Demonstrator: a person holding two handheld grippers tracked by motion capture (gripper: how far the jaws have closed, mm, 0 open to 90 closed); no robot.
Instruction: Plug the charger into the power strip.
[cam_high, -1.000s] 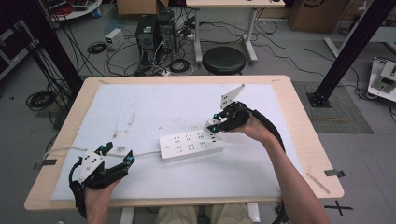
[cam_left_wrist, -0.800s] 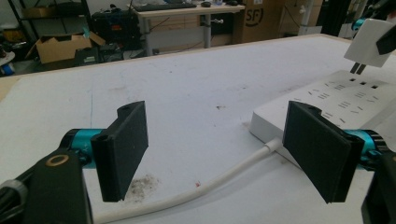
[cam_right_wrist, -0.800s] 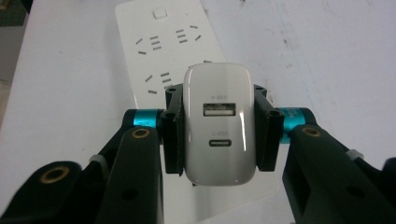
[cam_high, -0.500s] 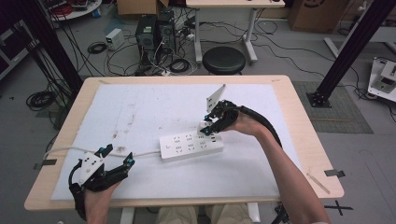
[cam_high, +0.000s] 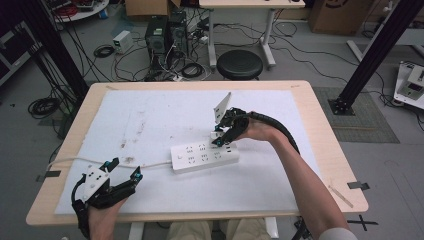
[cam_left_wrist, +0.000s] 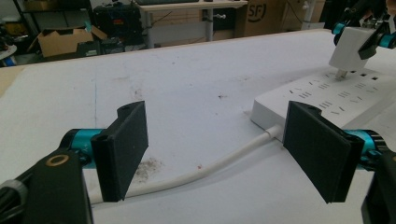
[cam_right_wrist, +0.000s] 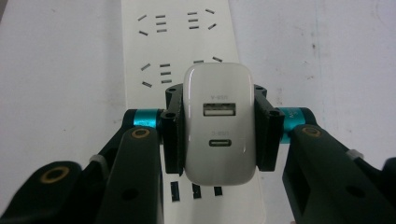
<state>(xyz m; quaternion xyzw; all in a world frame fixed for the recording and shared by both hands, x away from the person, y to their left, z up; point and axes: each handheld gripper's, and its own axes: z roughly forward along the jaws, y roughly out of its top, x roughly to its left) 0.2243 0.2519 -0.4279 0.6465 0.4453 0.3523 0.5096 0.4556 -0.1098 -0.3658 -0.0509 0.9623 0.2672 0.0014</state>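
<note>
My right gripper (cam_right_wrist: 218, 133) clamps a white rounded charger (cam_right_wrist: 219, 128), two ports facing my camera, prongs (cam_left_wrist: 341, 73) pointing down at the white power strip (cam_high: 204, 156) mid-desk, whose long axis runs left-right. My left gripper (cam_high: 123, 172) hovers spread wide near the desk's front-left corner.

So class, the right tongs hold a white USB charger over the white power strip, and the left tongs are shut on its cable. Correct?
Not quite: the left tongs are open, their jaws straddling the white cable without gripping it, as the left gripper view shows.
</note>
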